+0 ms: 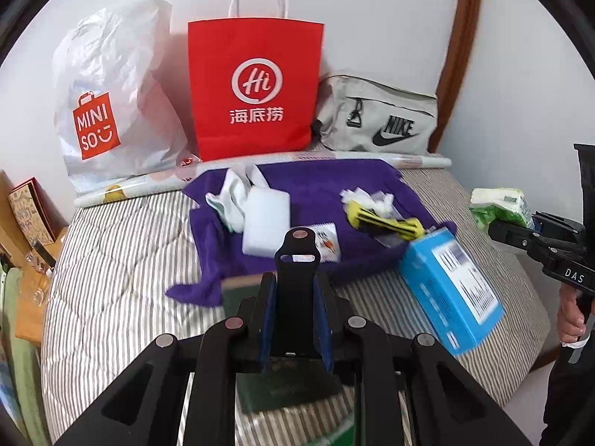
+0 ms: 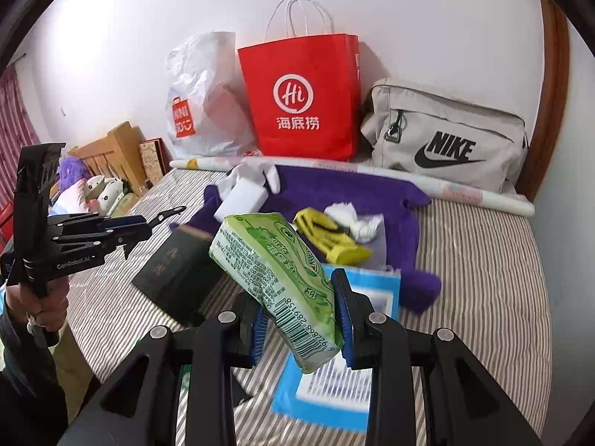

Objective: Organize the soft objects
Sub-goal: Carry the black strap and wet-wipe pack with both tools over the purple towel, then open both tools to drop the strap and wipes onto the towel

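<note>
My left gripper is shut on a flat black strap that sticks up between its blue pads; it also shows at the left of the right wrist view. My right gripper is shut on a green tissue pack, held tilted above the bed. In the left wrist view that pack is at the far right. On the purple towel lie a white sponge block, a white cloth, crumpled tissue and a yellow-black item.
A blue box and a dark booklet lie on the striped bedcover. Against the wall stand a white plastic bag, a red paper bag and a grey Nike bag, behind a paper roll.
</note>
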A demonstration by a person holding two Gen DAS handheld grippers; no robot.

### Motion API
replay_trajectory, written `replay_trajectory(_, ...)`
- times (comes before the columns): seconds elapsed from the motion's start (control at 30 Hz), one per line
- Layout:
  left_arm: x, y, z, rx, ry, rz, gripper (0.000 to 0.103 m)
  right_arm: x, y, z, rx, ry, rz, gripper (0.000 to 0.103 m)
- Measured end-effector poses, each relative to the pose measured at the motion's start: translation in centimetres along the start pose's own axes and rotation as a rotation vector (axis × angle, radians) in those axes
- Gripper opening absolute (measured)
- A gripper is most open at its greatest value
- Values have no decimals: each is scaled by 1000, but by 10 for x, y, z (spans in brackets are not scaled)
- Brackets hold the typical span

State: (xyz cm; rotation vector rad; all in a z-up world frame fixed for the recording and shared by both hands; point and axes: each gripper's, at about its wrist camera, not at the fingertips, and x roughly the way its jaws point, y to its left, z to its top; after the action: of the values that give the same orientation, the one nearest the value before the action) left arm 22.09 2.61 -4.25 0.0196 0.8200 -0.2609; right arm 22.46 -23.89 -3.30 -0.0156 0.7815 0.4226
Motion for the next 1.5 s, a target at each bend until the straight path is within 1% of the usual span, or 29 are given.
replay_trajectory(0.17, 19, 15, 19, -30, 7, 30, 20, 22, -13, 23, -1, 2, -7, 32)
replay_trajectory(0.43, 53, 34, 37, -70, 28, 37, 20, 64, -34, 46, 2, 30, -17, 32)
replay_trajectory(0.57, 75, 39, 43, -64, 54, 33, 20, 84, -44, 49, 8, 43, -22, 32)
replay_trajectory(0.7, 92, 44, 47, -64, 72, 46, 20, 104, -51, 51, 17, 70, -25, 32)
replay_trajectory(0.83, 101, 53, 51, -94, 73, 45, 20, 120, -55, 53, 12, 91, -25, 32)
replay_trajectory(1.2, 126, 58, 54, -104, 103, 46, 20, 158, -68, 63, 7, 148, -54, 32)
replay_trajectory(1.4, 135, 58, 53, -103, 128, 37, 21, 177, -71, 67, -2, 200, -61, 32)
replay_trajectory(1.47, 137, 60, 53, -122, 136, 47, 21, 180, -71, 65, -1, 223, -52, 32)
replay_trajectory(1.5, 138, 61, 53, -133, 136, 37, 21, 181, -71, 65, -2, 229, -50, 32)
